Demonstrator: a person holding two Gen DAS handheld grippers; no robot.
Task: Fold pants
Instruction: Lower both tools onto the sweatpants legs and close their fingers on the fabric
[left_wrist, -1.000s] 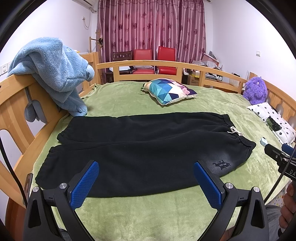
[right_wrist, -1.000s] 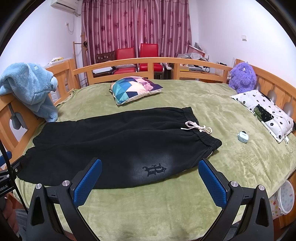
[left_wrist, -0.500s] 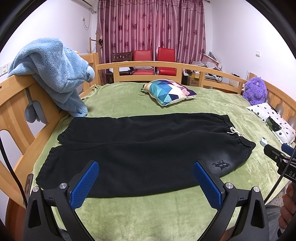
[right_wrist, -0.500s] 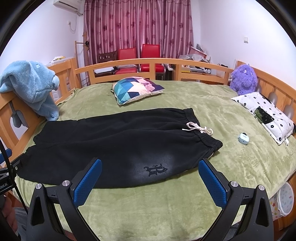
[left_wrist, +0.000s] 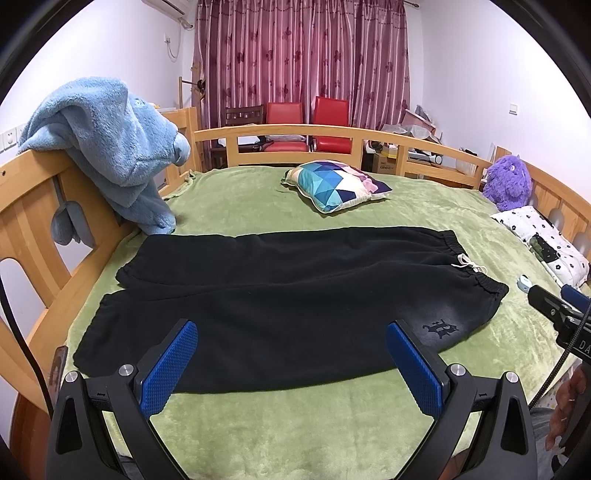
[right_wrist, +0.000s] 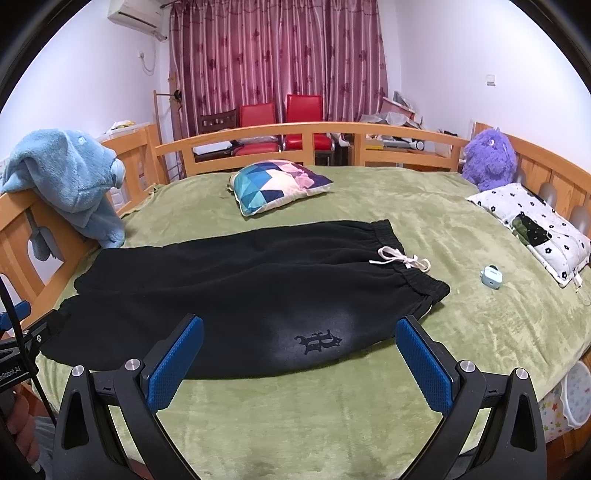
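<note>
Black pants (left_wrist: 288, 295) lie flat on the green bed cover (left_wrist: 295, 424), legs to the left, waistband with a white drawstring (right_wrist: 400, 258) to the right. They also show in the right wrist view (right_wrist: 240, 291), with a dark emblem (right_wrist: 317, 341) near the front hem. My left gripper (left_wrist: 291, 360) is open and empty, above the front edge of the pants near the legs. My right gripper (right_wrist: 299, 360) is open and empty, above the front edge near the emblem. Neither touches the cloth.
A colourful pillow (left_wrist: 334, 184) lies beyond the pants. A blue fleece (left_wrist: 107, 147) hangs on the left wooden rail (left_wrist: 40, 210). A purple plush (right_wrist: 487, 158), a flowered pillow (right_wrist: 532, 225) and a small blue case (right_wrist: 491, 277) sit on the right.
Both views have shifted very slightly; the pants and both open grippers stay as they were.
</note>
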